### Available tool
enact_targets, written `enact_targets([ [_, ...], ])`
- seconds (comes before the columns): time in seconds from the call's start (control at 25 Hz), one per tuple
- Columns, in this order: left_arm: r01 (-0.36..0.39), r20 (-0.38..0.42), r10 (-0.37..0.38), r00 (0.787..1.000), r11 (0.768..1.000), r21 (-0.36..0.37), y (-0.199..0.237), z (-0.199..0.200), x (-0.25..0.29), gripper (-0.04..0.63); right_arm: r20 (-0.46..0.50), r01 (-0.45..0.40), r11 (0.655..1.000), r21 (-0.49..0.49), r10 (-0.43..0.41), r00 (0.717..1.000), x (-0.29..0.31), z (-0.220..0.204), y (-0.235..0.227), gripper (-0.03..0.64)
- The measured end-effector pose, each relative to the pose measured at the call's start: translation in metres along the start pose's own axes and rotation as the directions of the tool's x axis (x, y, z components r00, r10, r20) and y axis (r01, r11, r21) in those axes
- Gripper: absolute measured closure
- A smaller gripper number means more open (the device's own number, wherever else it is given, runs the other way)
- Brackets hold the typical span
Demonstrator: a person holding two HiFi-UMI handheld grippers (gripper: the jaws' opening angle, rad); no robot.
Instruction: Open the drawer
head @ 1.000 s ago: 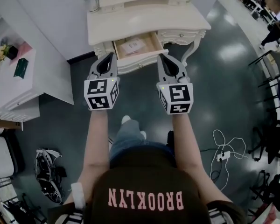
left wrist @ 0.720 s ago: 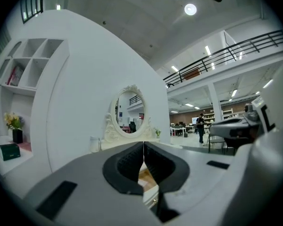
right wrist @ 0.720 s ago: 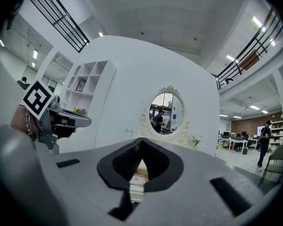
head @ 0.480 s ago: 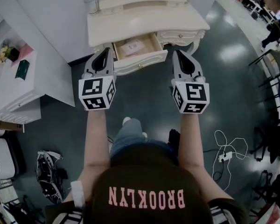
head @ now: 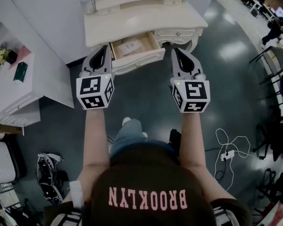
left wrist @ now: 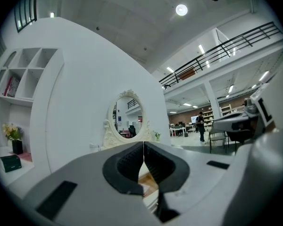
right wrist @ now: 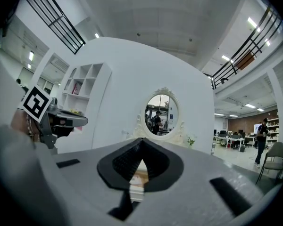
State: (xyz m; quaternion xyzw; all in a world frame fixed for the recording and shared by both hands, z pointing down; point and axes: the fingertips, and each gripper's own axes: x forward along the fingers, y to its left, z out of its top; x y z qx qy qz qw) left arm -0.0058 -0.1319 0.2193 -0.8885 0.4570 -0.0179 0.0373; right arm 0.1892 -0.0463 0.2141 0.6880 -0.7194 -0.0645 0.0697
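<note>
The cream dressing table (head: pixel 146 20) stands at the top of the head view. Its middle drawer (head: pixel 139 61) is pulled out, with a flat paper packet (head: pixel 128 46) inside. My left gripper (head: pixel 104 48) is shut and empty, just left of the drawer's front corner. The right gripper (head: pixel 175 51) is also shut and empty, just right of the other corner. Neither touches the drawer. In the left gripper view the closed jaws (left wrist: pixel 143 147) point level at the oval mirror (left wrist: pixel 129 121). The right gripper view shows closed jaws (right wrist: pixel 140 142) below the mirror (right wrist: pixel 161 112), with a bit of the drawer (right wrist: pixel 137 180) behind them.
A white shelf unit (head: pixel 19 93) with flowers (head: pixel 0 55) and a green box (head: pixel 20 70) stands at the left. A cup (head: pixel 87 4) sits on the tabletop's back left. Cables (head: pixel 226 149) lie on the dark floor at the right, chairs (head: pixel 278 79) beyond. A bag (head: pixel 47 175) is at the lower left.
The right gripper has moved right, off the drawer's front to beside its corner. The left gripper has drifted slightly outward and up. The drawer stays open.
</note>
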Motion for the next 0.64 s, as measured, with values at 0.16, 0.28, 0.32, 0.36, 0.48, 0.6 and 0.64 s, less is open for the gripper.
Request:
enact_targets([
  [0.16,0.005,0.005,-0.005,1.0,1.0,0.003,-0.0023,0.0019,0.0005,0.589,0.001,-0.006,1.0,0.003,0.006,1.0,-0.0015,0.0008,0.0017,0.62],
  [0.28,0.01,0.0,-0.01,1.0,1.0,0.001,-0.0053,-0.0008,0.0024,0.59,-0.004,-0.004,1.0,0.008,0.004,1.0,-0.0024,-0.001,-0.0008,0.62],
  [0.32,0.011,-0.002,-0.011,1.0,1.0,0.001,-0.0066,-0.002,0.0029,0.589,-0.006,-0.003,1.0,0.008,0.003,1.0,-0.0029,-0.0018,-0.0019,0.62],
  [0.36,0.012,-0.004,-0.012,1.0,1.0,0.001,-0.0078,-0.0027,0.0032,0.589,-0.008,-0.003,1.0,0.008,0.003,1.0,-0.0034,-0.0025,-0.0028,0.62],
  [0.48,0.016,-0.004,-0.016,1.0,1.0,0.003,-0.0099,-0.0023,0.0051,0.589,-0.015,-0.003,1.0,0.007,0.003,1.0,-0.0031,-0.004,-0.0046,0.621],
  [0.6,0.016,-0.002,-0.016,1.0,1.0,0.004,-0.0096,-0.0019,0.0078,0.59,-0.019,-0.003,1.0,0.011,0.004,1.0,-0.0009,-0.0058,-0.005,0.62],
  [0.64,0.015,-0.002,-0.015,1.0,1.0,0.003,-0.0092,-0.0019,0.0087,0.589,-0.019,-0.004,1.0,0.012,0.004,1.0,-0.0001,-0.0064,-0.005,0.621],
])
